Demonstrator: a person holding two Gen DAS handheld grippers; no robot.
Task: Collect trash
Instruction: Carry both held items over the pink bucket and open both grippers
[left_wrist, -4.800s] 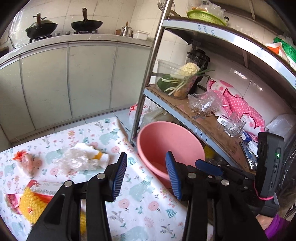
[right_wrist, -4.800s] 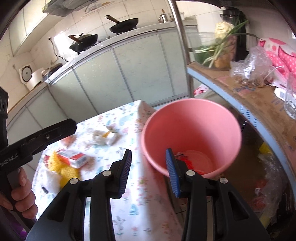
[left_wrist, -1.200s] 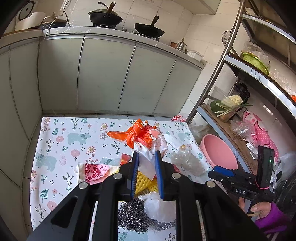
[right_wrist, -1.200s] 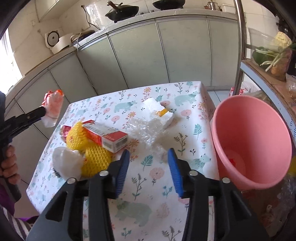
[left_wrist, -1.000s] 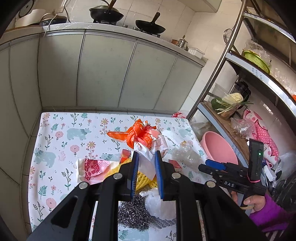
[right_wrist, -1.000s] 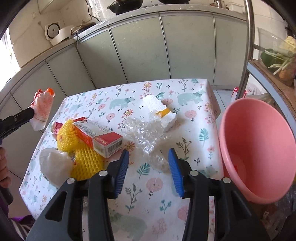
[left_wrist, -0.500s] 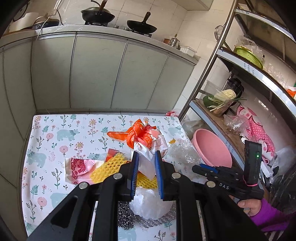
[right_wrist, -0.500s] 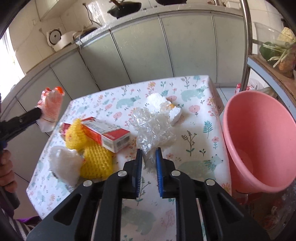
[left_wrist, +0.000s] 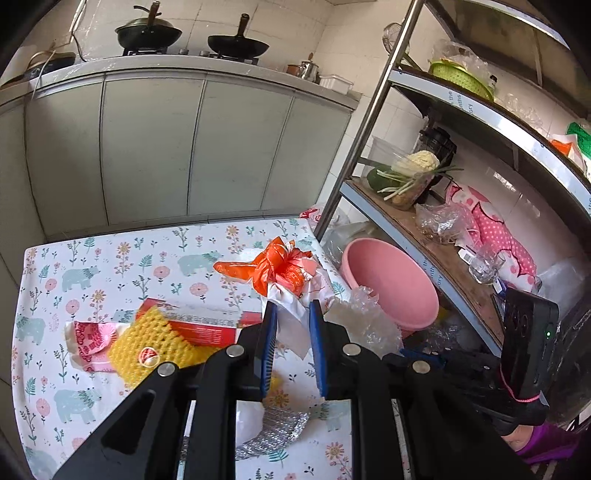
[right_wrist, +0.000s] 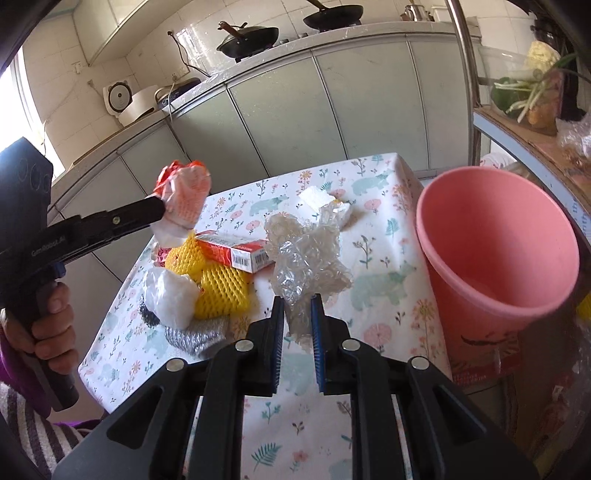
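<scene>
Kitchen cabinets back a table under a floral bear-print cloth (right_wrist: 388, 288). My right gripper (right_wrist: 297, 314) is pinched nearly shut on a crumpled wad of clear plastic film (right_wrist: 308, 254), lifted off the cloth; my left gripper (left_wrist: 291, 321) is likewise clamped on a knotted orange-and-white plastic bag (left_wrist: 284, 271), held above the table. Both loads are light and slippery, so I judge either could slip free short of the pink plastic bucket (right_wrist: 495, 251) beside the table. Yellow foam fruit netting (right_wrist: 218, 280), a red carton (right_wrist: 236, 251) and steel wool (right_wrist: 192, 338) wait on the cloth.
</scene>
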